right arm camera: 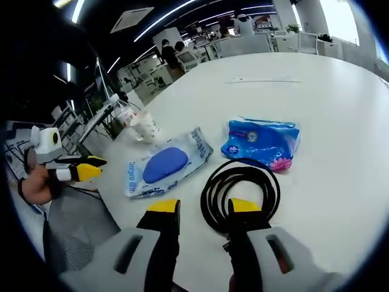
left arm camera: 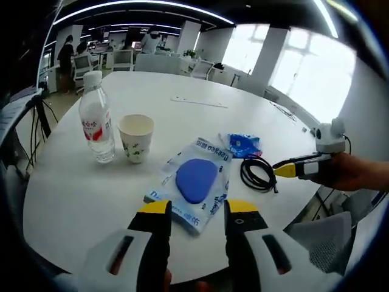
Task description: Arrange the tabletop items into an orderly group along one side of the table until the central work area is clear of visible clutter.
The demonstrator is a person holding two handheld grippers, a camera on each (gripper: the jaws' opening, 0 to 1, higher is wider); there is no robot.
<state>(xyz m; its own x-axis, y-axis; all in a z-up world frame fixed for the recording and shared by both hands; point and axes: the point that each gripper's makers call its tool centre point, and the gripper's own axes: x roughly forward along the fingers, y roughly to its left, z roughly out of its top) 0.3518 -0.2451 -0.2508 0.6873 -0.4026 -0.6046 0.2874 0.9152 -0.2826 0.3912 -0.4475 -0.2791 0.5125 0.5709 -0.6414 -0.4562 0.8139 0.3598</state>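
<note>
At the table's (right arm camera: 340, 103) near edge, the right gripper (right arm camera: 203, 212) hovers, fingers spread, over the black cable coil (right arm camera: 240, 193), the likely next pick, while the left gripper (left arm camera: 196, 212), fingers also spread, faces the wipes pack (left arm camera: 196, 182).

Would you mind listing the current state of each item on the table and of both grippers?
Water bottle: upright, capped.
Paper cup: upright, beside the bottle.
Wipes pack: flat, lid closed.
Blue tissue packet: lying flat.
Black cable: coiled, flat on the table.
Left gripper: open, holding nothing.
Right gripper: open, jaws at the cable coil.
</note>
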